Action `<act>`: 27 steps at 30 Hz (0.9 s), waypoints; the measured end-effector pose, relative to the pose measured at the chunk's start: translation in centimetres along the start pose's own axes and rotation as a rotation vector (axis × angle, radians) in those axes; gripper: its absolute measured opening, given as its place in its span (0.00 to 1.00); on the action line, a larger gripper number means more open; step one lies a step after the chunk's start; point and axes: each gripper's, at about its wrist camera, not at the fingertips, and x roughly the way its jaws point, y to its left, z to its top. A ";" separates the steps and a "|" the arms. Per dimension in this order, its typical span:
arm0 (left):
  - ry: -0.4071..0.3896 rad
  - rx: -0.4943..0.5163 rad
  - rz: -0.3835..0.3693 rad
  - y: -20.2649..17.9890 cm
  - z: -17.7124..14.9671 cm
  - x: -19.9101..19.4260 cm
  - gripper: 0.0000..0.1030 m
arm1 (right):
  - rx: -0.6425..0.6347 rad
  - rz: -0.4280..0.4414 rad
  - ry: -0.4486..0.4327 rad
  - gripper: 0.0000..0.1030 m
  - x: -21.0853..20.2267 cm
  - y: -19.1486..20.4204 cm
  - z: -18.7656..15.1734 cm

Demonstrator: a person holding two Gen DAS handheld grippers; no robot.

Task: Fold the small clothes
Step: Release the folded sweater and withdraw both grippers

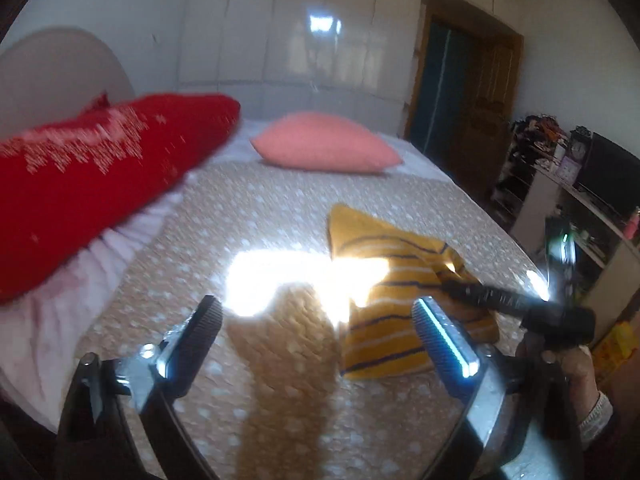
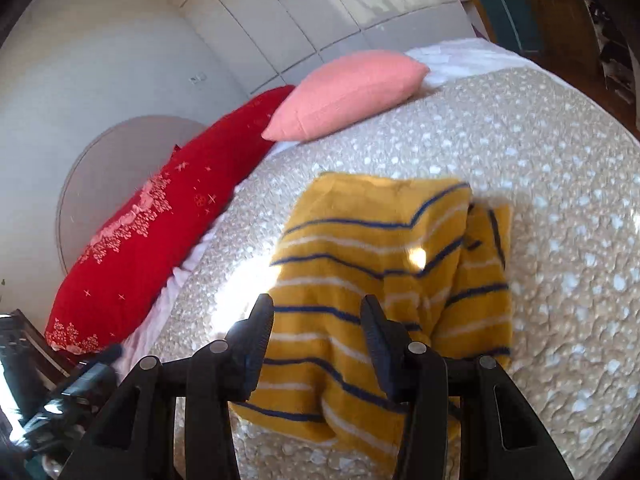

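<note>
A small yellow garment with navy and white stripes (image 1: 384, 312) lies crumpled on the bed's spotted beige cover (image 1: 248, 216). It fills the middle of the right wrist view (image 2: 384, 280). My left gripper (image 1: 316, 312) is open and empty, hovering above the cover with the garment at its right finger. My right gripper (image 2: 318, 312) is open just above the garment's near part, its fingers over the cloth but not closed on it. One black finger of the right gripper (image 1: 480, 294) shows in the left wrist view, lying on the garment's right side.
A long red pillow (image 2: 152, 232) and a pink pillow (image 2: 348, 92) lie at the head of the bed. A white wardrobe and wooden door (image 1: 476, 92) stand behind. Cluttered shelves (image 1: 576, 184) stand right of the bed. A bright sun patch (image 1: 288, 276) lies on the cover.
</note>
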 end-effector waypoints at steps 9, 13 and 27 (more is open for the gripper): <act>-0.210 0.002 0.153 0.9 0.6 -6.3 1.00 | -0.025 -0.191 -0.083 0.50 -5.6 -0.3 -5.0; -0.233 0.043 0.166 -0.8 -0.7 -7.7 1.00 | -0.011 -0.225 -0.135 0.56 -9.4 0.7 -7.4; 0.256 0.152 0.053 -3.9 -8.5 -2.6 1.00 | -0.007 -0.400 -0.039 0.69 -12.1 1.7 -15.1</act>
